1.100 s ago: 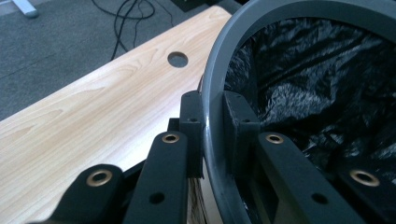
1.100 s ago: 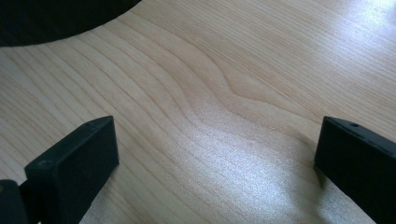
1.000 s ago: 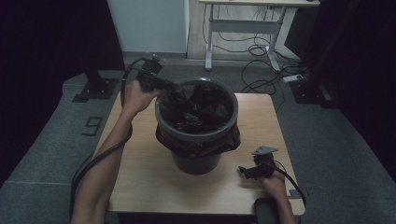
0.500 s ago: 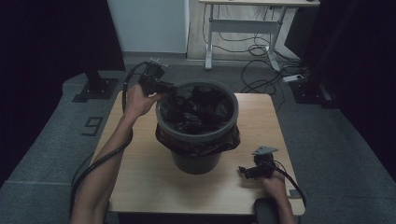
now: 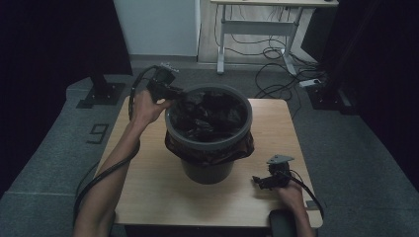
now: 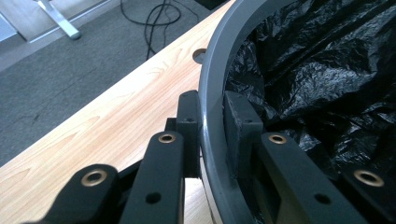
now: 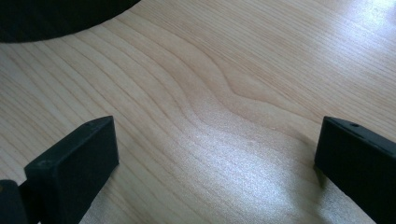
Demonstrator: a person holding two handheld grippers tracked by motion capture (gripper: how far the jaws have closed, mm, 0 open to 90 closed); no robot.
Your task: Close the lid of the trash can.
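Left gripper [image 5: 170, 92] has crept along the bin [image 6: 210, 93] rim, fingers clamped across it. Rigid, light plastic; slippery liner [image 5: 210, 116] inside. Right gripper [image 7: 215, 154] gapes wide on bench [image 5: 148, 168].

Worktop [image 5: 148, 187]: I see pale wood, square, centre of the frame.
Bin [image 5: 207, 170]: I see it standing mid-worktop, black liner inside.
Right hand-held gripper [image 5: 261, 181]: resting lower right.

R tool [image 7: 215, 158] jaws wide apart over bare wood table [image 7: 224, 70]; dark bin edge [image 7: 56, 16] top-left.
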